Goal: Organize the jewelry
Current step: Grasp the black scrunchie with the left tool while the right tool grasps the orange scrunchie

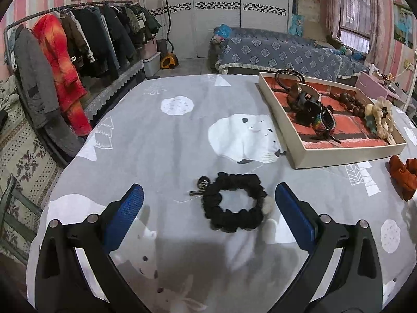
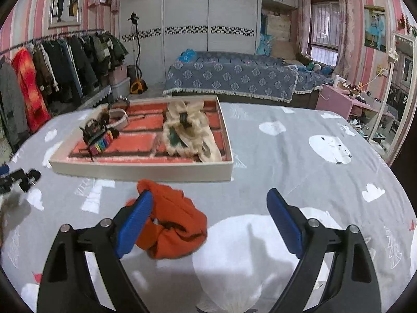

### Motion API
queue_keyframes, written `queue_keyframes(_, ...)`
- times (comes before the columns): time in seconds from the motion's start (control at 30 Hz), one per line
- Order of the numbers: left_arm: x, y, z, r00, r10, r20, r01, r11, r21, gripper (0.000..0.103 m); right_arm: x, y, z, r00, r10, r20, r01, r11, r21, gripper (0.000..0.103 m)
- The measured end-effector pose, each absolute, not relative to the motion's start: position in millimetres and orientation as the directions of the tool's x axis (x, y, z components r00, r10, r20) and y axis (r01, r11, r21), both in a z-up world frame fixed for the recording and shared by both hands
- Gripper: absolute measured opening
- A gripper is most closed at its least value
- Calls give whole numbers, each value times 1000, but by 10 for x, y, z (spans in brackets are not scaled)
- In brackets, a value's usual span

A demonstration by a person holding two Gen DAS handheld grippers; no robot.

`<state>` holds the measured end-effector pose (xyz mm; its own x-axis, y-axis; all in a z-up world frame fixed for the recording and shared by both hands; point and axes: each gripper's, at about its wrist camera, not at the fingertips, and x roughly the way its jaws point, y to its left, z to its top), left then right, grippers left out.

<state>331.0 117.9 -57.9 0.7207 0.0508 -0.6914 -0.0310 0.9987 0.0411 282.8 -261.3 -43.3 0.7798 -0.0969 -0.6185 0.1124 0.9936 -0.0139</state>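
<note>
Left gripper (image 1: pixel 208 208): spread wide, blue pads apart, holding nothing; it hangs low over the grey printed bedsheet (image 1: pixel 161 140).
Black scrunchie (image 1: pixel 234 202): lies flat on the sheet between the two left fingers, closer to the right-hand pad, touching neither. A small white pompom sits on its right edge.
Metal charm (image 1: pixel 202 184): small, silver-dark, at the scrunchie's upper left edge, resting on the sheet; cannot tell whether it is attached.
Right gripper (image 2: pixel 209 219): also wide open, nothing clamped.
Orange scrunchie (image 2: pixel 172 224): crumpled on the sheet, partly behind the left-hand blue pad (image 2: pixel 134 224) of the right gripper; contact cannot be told. In the left wrist view it shows at the far right edge (image 1: pixel 404 180).
Tray (image 1: pixel 338 159): shallow white-walled box with a red brick-pattern floor, on the sheet beyond both scrunchies, just past the orange one (image 2: pixel 146 172).
Tray contents: black hair clips and bands (image 1: pixel 310 109), dark wooden beads (image 1: pixel 350 103), a cream frilly scrunchie (image 2: pixel 187 130), a rainbow-coloured clip (image 2: pixel 100 143).
Backdrop: clothes rack (image 1: pixel 78 41) at left, bed with blue patterned cover (image 2: pixel 234 78) behind.
</note>
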Motion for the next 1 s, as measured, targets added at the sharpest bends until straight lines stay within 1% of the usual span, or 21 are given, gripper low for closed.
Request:
queue_keyframes(0.07, 3319, 1207, -592, 720, 59, -692, -39, 998, 44, 96, 2833, -2598, -469, 773, -112, -625, 115, 993, -36, 87)
queue_keyframes(0.13, 3333, 1246, -610, 720, 59, -692, -46, 998, 37, 87, 2830, -2594, -473, 775, -116, -622, 118, 992, -37, 87)
queue_keyframes(0.2, 3369, 1285, -644, 706, 35, -707, -40, 999, 9, 74, 2829, -2601, -469, 777, -115, -619, 122, 992, -30, 87)
queue_keyframes(0.23, 3388, 1295, -665, 699, 23, -715, -35, 999, -3, 72, 2830, -2601, -472, 776, -113, -620, 122, 992, -28, 87)
queue_keyframes(0.3, 3404, 1288, -695, 692, 24, -721, -34, 999, 1, 61, 2831, -2597, -483, 774, -108, -623, 119, 993, -24, 87)
queue_keyframes(0.37, 3398, 1268, -696, 693, 21, -720, -26, 1000, 3, 57, 2836, -2586, -485, 773, -104, -626, 115, 993, -23, 87)
queue_keyframes(0.47, 3401, 1214, -704, 695, 31, -718, -19, 1000, 25, 56, 2852, -2539, -514, 765, -103, -635, 106, 994, -33, 87)
queue_keyframes(0.53, 3407, 1197, -726, 690, 36, -723, -14, 999, 36, 52, 2869, -2520, -545, 756, -102, -647, 100, 994, -41, 87)
queue_keyframes(0.6, 3419, 1176, -748, 683, 33, -730, -6, 999, 39, 44, 2883, -2503, -575, 746, -101, -658, 96, 994, -44, 86)
queue_keyframes(0.67, 3439, 1167, -774, 672, 30, -740, 0, 999, 41, 40, 2893, -2489, -595, 739, -99, -666, 93, 995, -45, 86)
queue_keyframes(0.77, 3470, 1154, -813, 656, 27, -754, 8, 999, 42, 32, 2919, -2478, -643, 718, -86, -690, 84, 996, -37, 79)
queue_keyframes(0.8, 3479, 1143, -826, 651, 26, -758, 13, 999, 45, 32, 2930, -2481, -659, 711, -81, -698, 82, 996, -32, 79)
queue_keyframes(0.83, 3482, 1131, -832, 649, 30, -760, 14, 999, 50, 32, 2945, -2479, -684, 701, -77, -709, 80, 996, -29, 76)
queue_keyframes(0.87, 3486, 1120, -834, 649, 32, -760, 15, 998, 54, 32, 2956, -2474, -698, 695, -74, -715, 77, 997, -29, 68)
queue_keyframes(0.93, 3499, 1102, -841, 645, 30, -763, 20, 998, 56, 31, 2969, -2464, -715, 688, -67, -722, 71, 997, -25, 61)
queue_keyframes(1.0, 3514, 1089, -850, 640, 23, -768, 29, 998, 54, 24, 2978, -2454, -732, 684, -52, -728, 61, 998, -13, 55)
